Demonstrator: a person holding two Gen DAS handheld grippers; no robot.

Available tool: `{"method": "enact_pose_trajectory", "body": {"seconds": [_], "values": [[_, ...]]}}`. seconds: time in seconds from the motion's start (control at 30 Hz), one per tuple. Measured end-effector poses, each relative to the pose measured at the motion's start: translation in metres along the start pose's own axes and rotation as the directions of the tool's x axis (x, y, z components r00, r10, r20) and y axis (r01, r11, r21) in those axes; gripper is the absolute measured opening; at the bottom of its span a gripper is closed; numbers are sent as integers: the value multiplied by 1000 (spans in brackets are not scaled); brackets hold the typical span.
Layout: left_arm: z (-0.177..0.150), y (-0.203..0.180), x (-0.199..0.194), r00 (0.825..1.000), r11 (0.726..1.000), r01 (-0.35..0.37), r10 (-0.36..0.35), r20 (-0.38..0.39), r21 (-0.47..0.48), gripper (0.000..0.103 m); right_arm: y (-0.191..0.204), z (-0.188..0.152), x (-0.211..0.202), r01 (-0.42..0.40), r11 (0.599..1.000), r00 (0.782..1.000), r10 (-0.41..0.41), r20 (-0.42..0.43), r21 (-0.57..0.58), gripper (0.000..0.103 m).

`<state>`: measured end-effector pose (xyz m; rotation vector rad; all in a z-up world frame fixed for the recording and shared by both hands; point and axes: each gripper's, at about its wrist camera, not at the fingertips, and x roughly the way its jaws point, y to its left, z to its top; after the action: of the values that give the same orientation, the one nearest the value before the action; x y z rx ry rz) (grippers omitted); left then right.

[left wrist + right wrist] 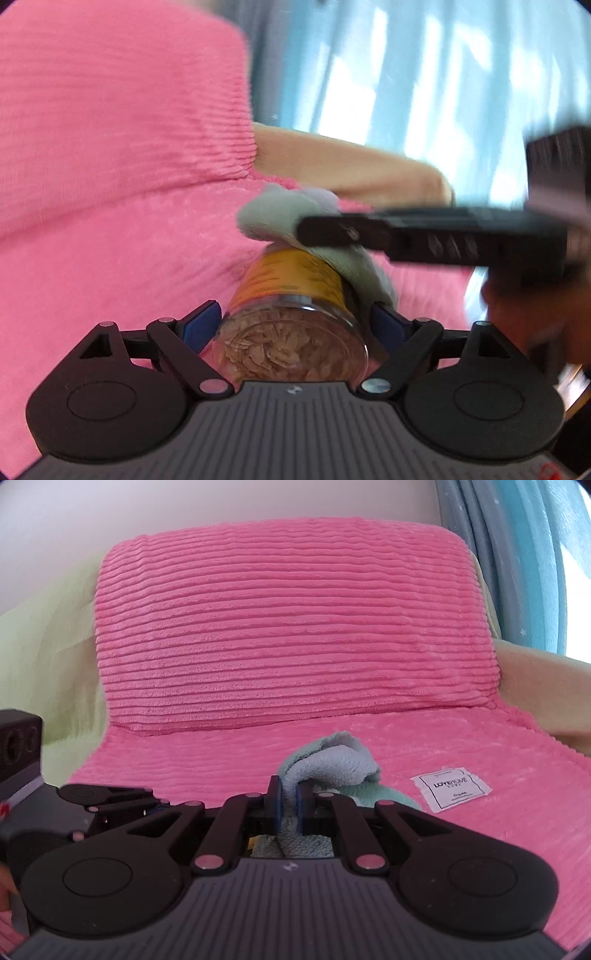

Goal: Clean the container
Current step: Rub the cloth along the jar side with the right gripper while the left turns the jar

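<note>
Pink sofa (288, 627) tag (451, 788) reads LOVEHOME; left gripper (295, 325) clamps jar (291, 317), right gripper (289, 805) pinches cloth (328, 764).

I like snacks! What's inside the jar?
Pale, flaky pieces show through the jar glass. The yellow label and the cloth hide the rest.

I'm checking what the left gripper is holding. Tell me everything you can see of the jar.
The jar is clear, glass or plastic by the look, with an orange-yellow label band around its body and pale flaky contents showing through the base, which faces the left wrist camera. It lies tilted, pointing away, clamped between the left gripper's blue-padded fingers. A pale green-grey cloth, held by the right gripper, is pressed against its far end and right side. Its lid is hidden.
</note>
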<state>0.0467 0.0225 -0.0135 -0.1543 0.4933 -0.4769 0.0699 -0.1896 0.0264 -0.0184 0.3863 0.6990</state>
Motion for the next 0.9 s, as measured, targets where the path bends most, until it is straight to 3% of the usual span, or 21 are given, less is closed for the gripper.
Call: {"method": "enact_pose_trajectory", "body": {"seconds": [0.2,0.3,0.37,0.4,0.47,0.53,0.57,0.7,0.9], "values": [[-3,14,7,998,995,40,-44,-44,-92,88,3,1,-1,1,1000,1000,-1,-3,-5,6],[-5,10,6,999,999,28,-29,-44,-38,86,-9,3,-2,-11,1000,1000,10,-9,-15,6],[-4,-1,4,1000,999,-10,11,-28,53,86,-9,5,-3,-8,1000,1000,8,-11,-12,6],[-5,-10,4,999,990,-44,47,-21,138,86,-10,5,-3,-7,1000,1000,6,-12,-10,6],[-11,-32,5,990,928,-129,138,0,348,86,-11,5,-3,-1,1000,1000,1,-12,-5,6],[-17,-46,6,984,876,-167,179,18,452,86,-11,3,-3,1,1000,1000,-1,-11,-2,6],[-18,-47,7,983,869,-171,183,19,464,86,-10,2,-3,0,1000,1000,0,-12,-2,6],[-16,-42,6,985,890,-157,170,8,428,86,0,3,-3,-68,998,998,68,-17,-6,6],[-18,-42,4,986,887,-152,168,1,436,86,30,-1,-7,-248,965,968,244,-51,-86,6]]}}
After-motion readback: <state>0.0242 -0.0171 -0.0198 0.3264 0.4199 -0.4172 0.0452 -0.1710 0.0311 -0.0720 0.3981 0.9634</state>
